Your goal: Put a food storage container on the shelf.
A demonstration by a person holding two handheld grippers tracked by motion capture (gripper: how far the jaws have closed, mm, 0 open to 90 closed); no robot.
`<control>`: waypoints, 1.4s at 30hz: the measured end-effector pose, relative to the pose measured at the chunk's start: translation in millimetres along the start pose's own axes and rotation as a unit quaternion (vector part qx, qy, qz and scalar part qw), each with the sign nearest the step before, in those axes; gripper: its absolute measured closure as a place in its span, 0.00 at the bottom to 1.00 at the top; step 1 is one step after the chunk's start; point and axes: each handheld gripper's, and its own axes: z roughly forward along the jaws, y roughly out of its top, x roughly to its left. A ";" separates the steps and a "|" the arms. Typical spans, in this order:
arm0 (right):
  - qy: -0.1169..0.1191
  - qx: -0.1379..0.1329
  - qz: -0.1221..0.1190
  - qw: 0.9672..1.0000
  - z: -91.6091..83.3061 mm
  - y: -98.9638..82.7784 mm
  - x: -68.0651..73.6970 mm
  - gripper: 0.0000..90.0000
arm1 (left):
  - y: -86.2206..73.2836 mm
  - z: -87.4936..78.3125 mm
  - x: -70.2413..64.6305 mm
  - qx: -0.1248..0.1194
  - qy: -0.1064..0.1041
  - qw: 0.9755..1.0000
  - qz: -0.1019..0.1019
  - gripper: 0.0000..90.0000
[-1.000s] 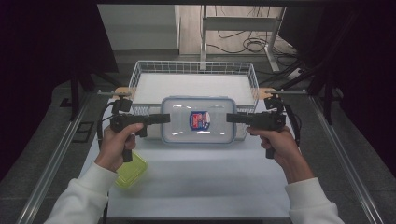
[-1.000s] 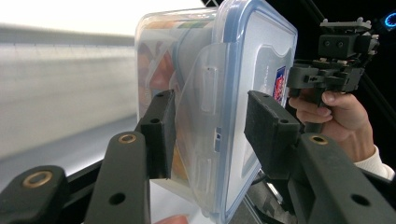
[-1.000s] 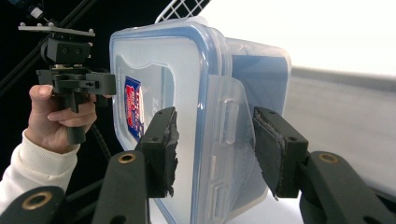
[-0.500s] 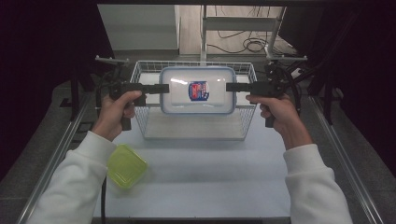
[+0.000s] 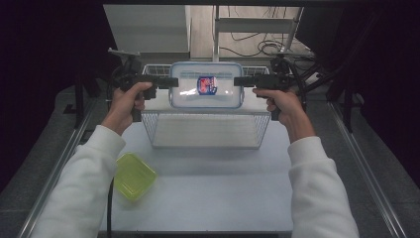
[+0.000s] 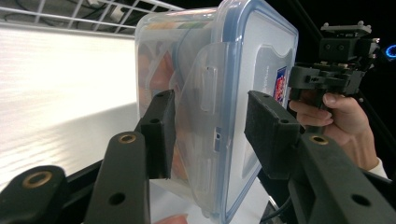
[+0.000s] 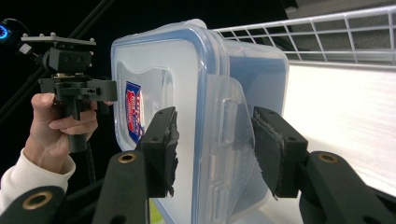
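Clear lidded plastic food box with blue seal [image 5: 206, 91] carried from bench [image 5: 208, 188] up over white wire basket [image 5: 205, 130]. Left gripper [image 5: 166, 82], right gripper [image 5: 241, 81] each clamped on box end. Lowering into basket likely next. Green lid [image 5: 132, 175] left behind.
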 end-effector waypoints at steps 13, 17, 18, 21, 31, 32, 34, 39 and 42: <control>-0.015 0.021 0.045 0.999 12.1 9.6 -16.8 0.55 | 11.6 13.0 17.3 -0.001 0.001 0.999 -0.054 0.59; -0.019 0.020 0.060 0.998 14.9 11.6 -19.9 0.54 | 13.7 16.1 19.8 -0.003 0.004 0.998 -0.062 0.58; -0.026 0.018 0.066 0.997 17.2 12.3 -20.4 0.53 | 14.3 18.1 22.1 -0.006 0.005 0.998 -0.069 0.58; -0.029 0.016 0.078 0.996 19.0 13.0 -22.2 0.53 | 14.6 19.4 23.8 -0.008 0.006 0.997 -0.072 0.57; -0.068 0.008 0.101 0.992 23.8 14.0 -23.5 0.50 | 14.0 28.9 28.7 -0.019 0.032 0.996 -0.079 0.52; -0.087 0.008 0.089 0.992 25.2 13.5 -21.5 0.49 | 13.5 30.3 30.3 -0.025 0.028 0.996 -0.083 0.52; -0.090 0.002 0.092 0.992 25.7 12.9 -21.0 0.48 | 13.4 30.4 29.0 -0.028 0.033 0.996 -0.077 0.51; -0.081 -0.018 0.084 0.993 23.0 12.1 -16.9 0.42 | 13.0 28.7 22.4 -0.035 0.040 0.997 -0.055 0.44; -0.084 -0.039 0.057 0.994 12.7 11.1 -7.0 0.39 | 12.0 20.7 15.1 -0.053 0.057 0.997 -0.025 0.39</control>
